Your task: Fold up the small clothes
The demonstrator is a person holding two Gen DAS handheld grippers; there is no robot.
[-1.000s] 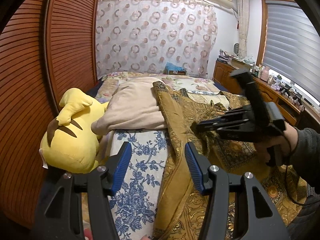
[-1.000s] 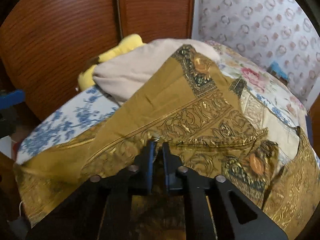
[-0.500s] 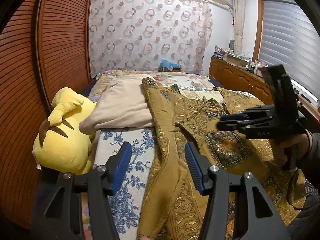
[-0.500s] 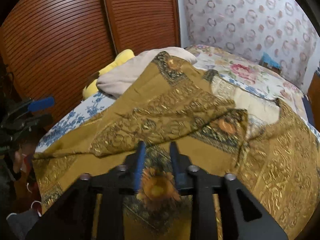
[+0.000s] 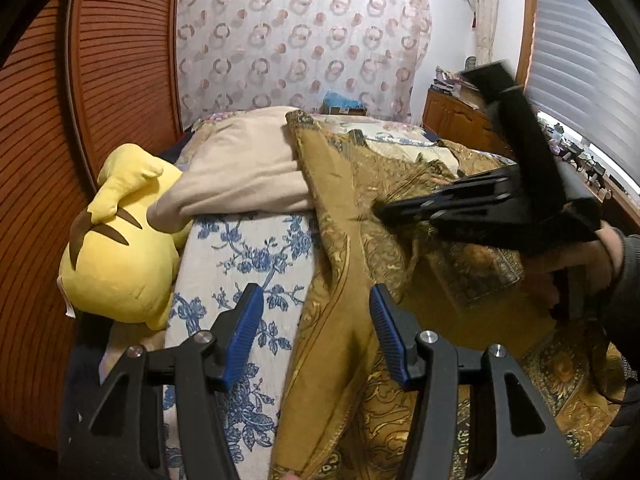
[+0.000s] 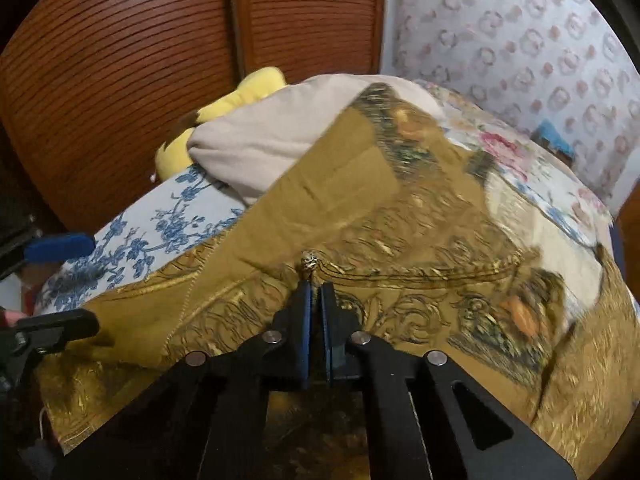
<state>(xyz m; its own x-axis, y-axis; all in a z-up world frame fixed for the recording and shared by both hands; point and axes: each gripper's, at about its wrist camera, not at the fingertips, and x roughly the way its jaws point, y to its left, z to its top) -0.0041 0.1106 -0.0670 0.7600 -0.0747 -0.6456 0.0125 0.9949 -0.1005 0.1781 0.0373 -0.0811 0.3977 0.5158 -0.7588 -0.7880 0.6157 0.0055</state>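
Gold-patterned cloth pinched in the closed right claw, left claw wide over its edge only in the left view.

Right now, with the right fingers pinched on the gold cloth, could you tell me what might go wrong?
1. The right gripper, which has just closed, holds only a small pinch of the gold cloth; it may slip.
2. The cloth drapes over the beige pillow; pulling could drag it.
3. The left gripper is open around a fold it has not gripped.
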